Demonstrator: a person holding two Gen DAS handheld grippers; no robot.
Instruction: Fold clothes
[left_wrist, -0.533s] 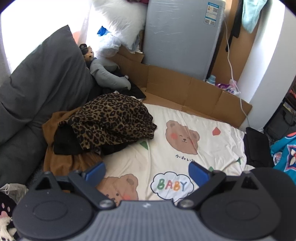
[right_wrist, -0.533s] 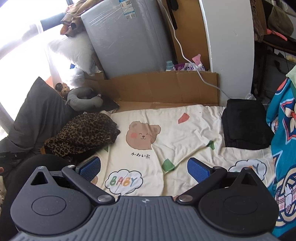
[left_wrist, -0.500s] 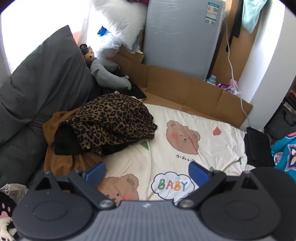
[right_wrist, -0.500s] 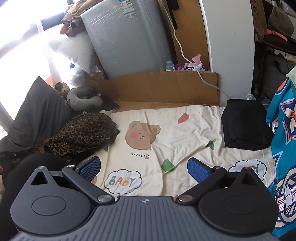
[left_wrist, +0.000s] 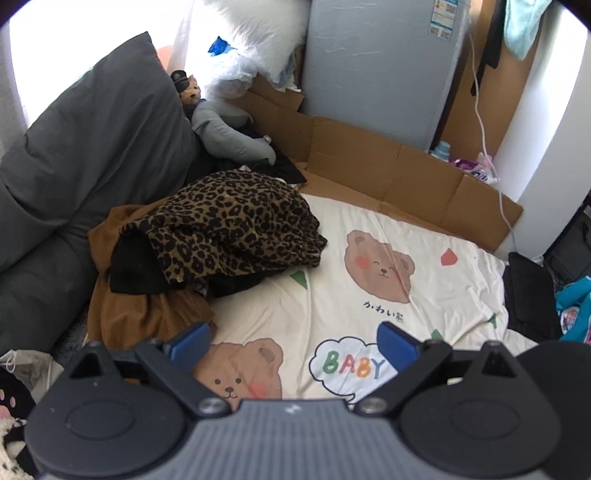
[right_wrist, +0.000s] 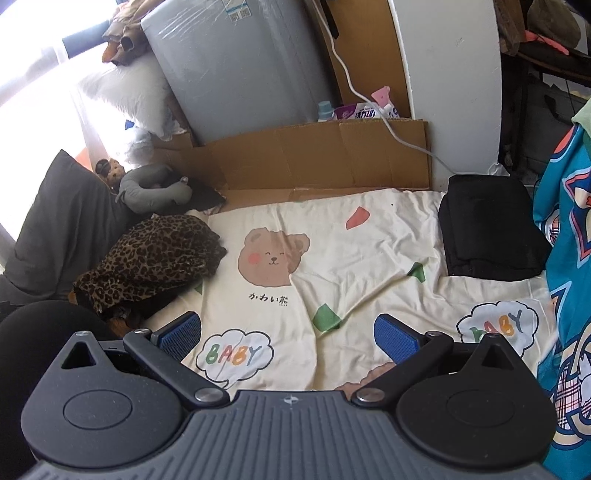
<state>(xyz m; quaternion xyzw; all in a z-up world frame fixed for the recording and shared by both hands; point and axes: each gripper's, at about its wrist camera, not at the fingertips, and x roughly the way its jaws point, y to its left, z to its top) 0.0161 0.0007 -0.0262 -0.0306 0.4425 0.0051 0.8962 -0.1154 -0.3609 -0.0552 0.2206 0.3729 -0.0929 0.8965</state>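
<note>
A heap of unfolded clothes lies at the left of the cream bear-print sheet (left_wrist: 369, 306): a leopard-print garment (left_wrist: 236, 229) on top, a black piece (left_wrist: 135, 269) and a brown one (left_wrist: 140, 317) under it. The same leopard-print garment (right_wrist: 155, 254) shows in the right wrist view. A folded black garment (right_wrist: 487, 236) rests at the sheet's far right. My left gripper (left_wrist: 293, 341) hovers open above the sheet, just right of the heap. My right gripper (right_wrist: 288, 334) is open over the sheet's middle, holding nothing.
Dark grey pillows (left_wrist: 88, 147) and a grey plush toy (left_wrist: 229, 136) border the left. Flattened cardboard (left_wrist: 388, 166) and a wrapped grey appliance (left_wrist: 376, 62) stand behind the sheet. A white cable (right_wrist: 369, 99) hangs there. A teal patterned cloth (right_wrist: 569, 258) hangs at the right.
</note>
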